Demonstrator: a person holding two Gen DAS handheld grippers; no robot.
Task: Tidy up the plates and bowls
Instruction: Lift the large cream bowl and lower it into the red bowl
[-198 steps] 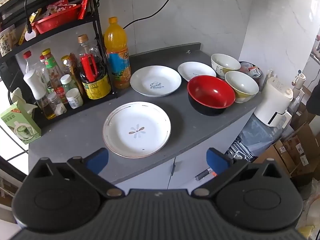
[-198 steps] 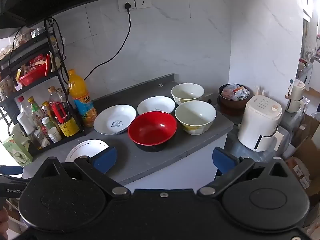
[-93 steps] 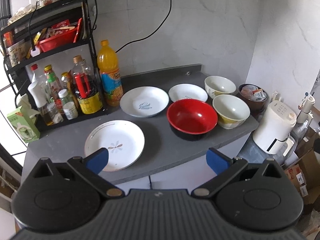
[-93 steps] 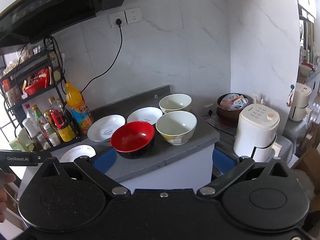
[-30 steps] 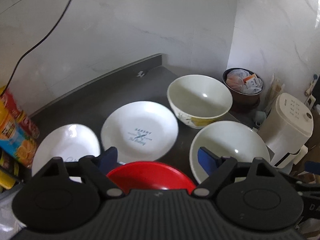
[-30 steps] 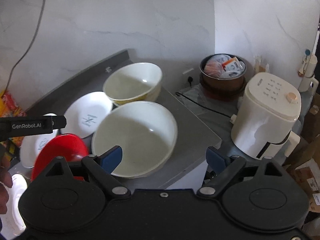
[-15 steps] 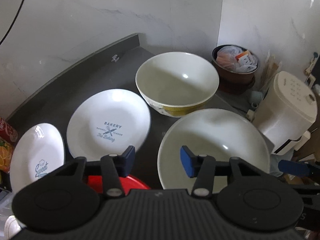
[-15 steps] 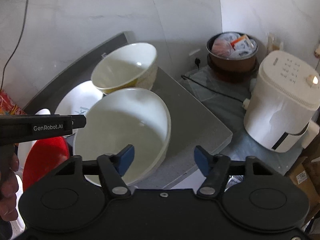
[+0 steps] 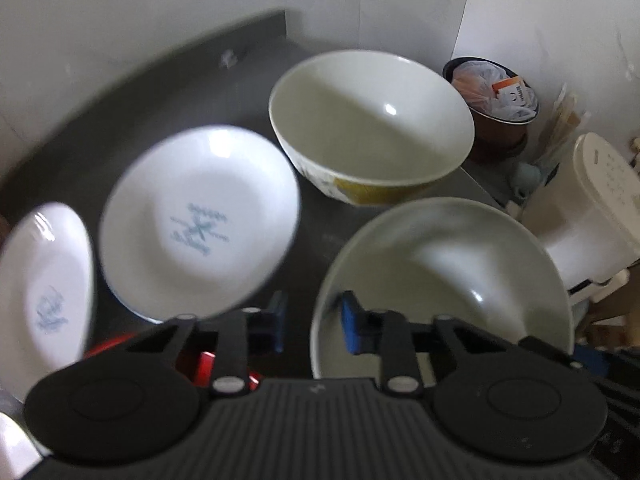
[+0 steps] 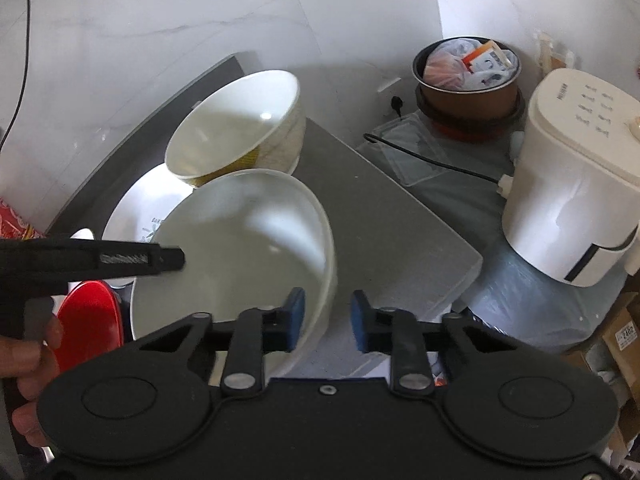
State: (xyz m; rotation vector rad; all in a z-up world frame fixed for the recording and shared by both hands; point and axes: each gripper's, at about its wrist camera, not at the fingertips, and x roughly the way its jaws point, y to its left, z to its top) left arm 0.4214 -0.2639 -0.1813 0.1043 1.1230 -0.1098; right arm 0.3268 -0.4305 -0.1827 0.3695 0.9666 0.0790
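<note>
A near cream bowl point(image 9: 444, 280) sits at the counter's front right; it also shows in the right wrist view point(image 10: 240, 256). My left gripper point(image 9: 311, 328) straddles its left rim, jaws narrowed but apart, one pad inside and one outside. My right gripper point(image 10: 327, 320) straddles its right rim the same way, not clamped. A second cream bowl point(image 9: 372, 120) stands behind it point(image 10: 236, 136). Two white plates point(image 9: 200, 220) point(image 9: 44, 280) lie to the left. A red bowl point(image 10: 90, 320) is at the near left.
A white appliance point(image 10: 576, 192) stands lower to the right of the counter, with a brown pot point(image 10: 468, 80) of packets behind it. The counter edge point(image 10: 440, 240) drops off beside the near bowl. The marble wall is close behind.
Both grippers have moved in and down onto the near cream bowl's rim from either side, and their jaws have narrowed a good deal.
</note>
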